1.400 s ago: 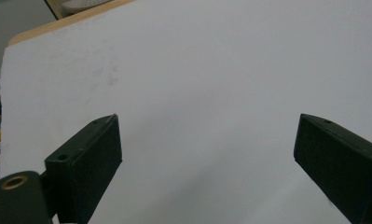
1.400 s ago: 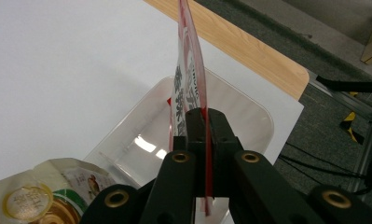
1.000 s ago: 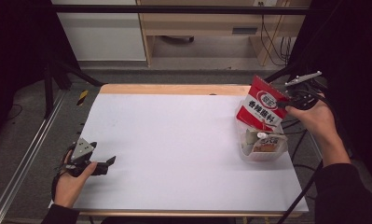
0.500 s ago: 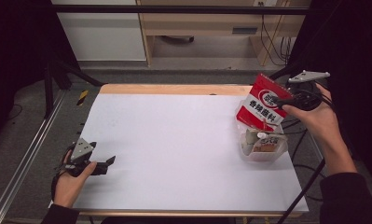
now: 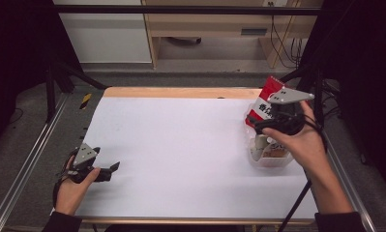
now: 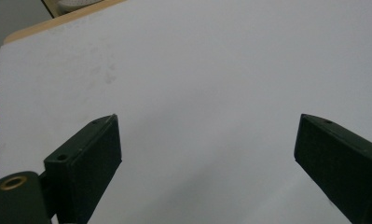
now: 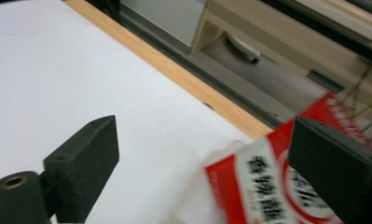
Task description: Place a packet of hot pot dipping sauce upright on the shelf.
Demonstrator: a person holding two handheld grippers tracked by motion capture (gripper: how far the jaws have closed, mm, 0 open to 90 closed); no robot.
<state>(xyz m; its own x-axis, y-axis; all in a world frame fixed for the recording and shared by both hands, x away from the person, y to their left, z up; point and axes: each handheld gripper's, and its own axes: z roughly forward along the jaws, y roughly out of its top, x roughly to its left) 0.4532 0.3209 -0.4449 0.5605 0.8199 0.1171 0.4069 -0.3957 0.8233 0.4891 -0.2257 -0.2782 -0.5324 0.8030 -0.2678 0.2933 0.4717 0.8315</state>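
Red-and-white packet [image 5: 264, 102] upright in a clear tub [image 5: 270, 159] near the table's [image 5: 181, 145] right edge, right gripper [image 5: 263, 126] hovering just over it, jaws spread wide, left gripper [image 5: 114, 167] spread near the left front corner, well apart

A wooden desk [image 5: 210, 19] and white cabinet [image 5: 103, 31] stand beyond the table [image 5: 181, 145].

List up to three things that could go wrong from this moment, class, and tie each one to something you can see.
1. The red packet stands tilted in the clear container; a nudge from the open right claw beside it might tip it out.
2. The container sits near the right edge of the table, so a push could slide it off.
3. The left claw, open over bare table, is far from the container and probably cannot steady it.
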